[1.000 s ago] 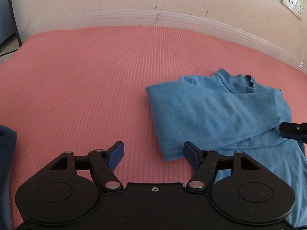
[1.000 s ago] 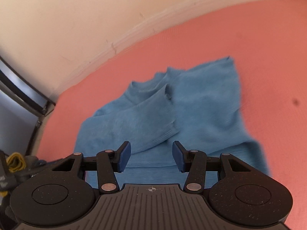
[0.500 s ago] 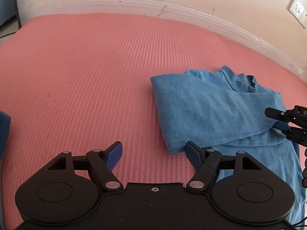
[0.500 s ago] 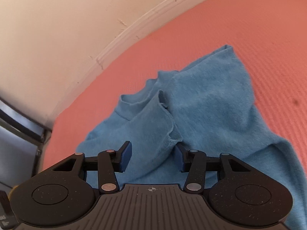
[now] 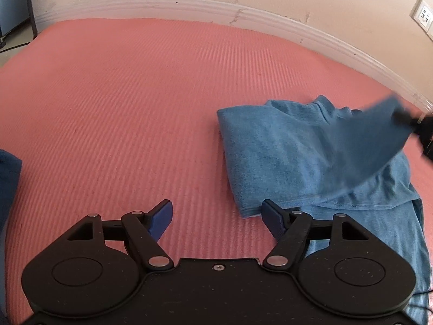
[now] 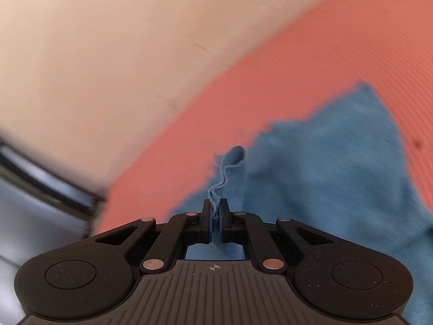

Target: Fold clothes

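A light blue shirt (image 5: 284, 159) lies partly folded on the pink ribbed mat (image 5: 135, 108), right of centre in the left wrist view. My left gripper (image 5: 216, 218) is open and empty, low over the mat just left of the shirt's near folded corner. My right gripper (image 6: 215, 211) is shut on the edge of the shirt's sleeve (image 6: 230, 168) and holds it lifted above the shirt body (image 6: 338, 168). In the left wrist view the raised sleeve (image 5: 379, 135) is blurred, with the right gripper (image 5: 422, 132) at the far right edge.
A cream wall with a white skirting board (image 5: 243, 10) borders the mat's far side. A wall socket (image 5: 423, 16) sits at upper right. A dark blue cloth (image 5: 8, 178) lies at the left edge. A dark frame (image 6: 40, 184) shows at left in the right wrist view.
My right gripper has closed on the sleeve edge and lifted it up and across the shirt. The left gripper stays open and has barely moved.
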`<state>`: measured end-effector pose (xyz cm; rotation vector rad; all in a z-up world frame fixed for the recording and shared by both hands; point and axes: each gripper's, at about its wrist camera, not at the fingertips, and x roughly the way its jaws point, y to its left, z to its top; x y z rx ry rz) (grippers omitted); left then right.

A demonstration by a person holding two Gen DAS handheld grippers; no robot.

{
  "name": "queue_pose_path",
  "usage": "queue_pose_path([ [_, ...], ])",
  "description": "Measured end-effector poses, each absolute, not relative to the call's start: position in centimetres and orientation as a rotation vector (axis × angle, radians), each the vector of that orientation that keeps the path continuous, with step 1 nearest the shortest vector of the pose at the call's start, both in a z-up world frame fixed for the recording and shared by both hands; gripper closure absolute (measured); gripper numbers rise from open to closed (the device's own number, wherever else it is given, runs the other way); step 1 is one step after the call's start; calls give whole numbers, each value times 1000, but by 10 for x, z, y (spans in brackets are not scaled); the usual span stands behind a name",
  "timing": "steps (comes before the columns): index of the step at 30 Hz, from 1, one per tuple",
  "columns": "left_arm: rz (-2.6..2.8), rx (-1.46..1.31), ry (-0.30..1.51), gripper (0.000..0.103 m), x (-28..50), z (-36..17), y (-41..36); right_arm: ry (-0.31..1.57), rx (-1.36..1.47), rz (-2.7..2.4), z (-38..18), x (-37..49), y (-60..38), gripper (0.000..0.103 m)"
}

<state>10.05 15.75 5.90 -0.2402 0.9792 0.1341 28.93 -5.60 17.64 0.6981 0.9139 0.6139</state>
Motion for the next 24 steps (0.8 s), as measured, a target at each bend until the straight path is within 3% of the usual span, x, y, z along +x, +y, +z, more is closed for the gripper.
queue_pose_path([
  [7,112,-232,971,29,101,63,153,770,680,548,212,292,-115,100],
  [16,95,-279,924,29,117,78,142,955,639,340,144,309,-156,100],
  [24,32,-298,844,26,161,82,113,989,599,318,138,315,-169,99],
])
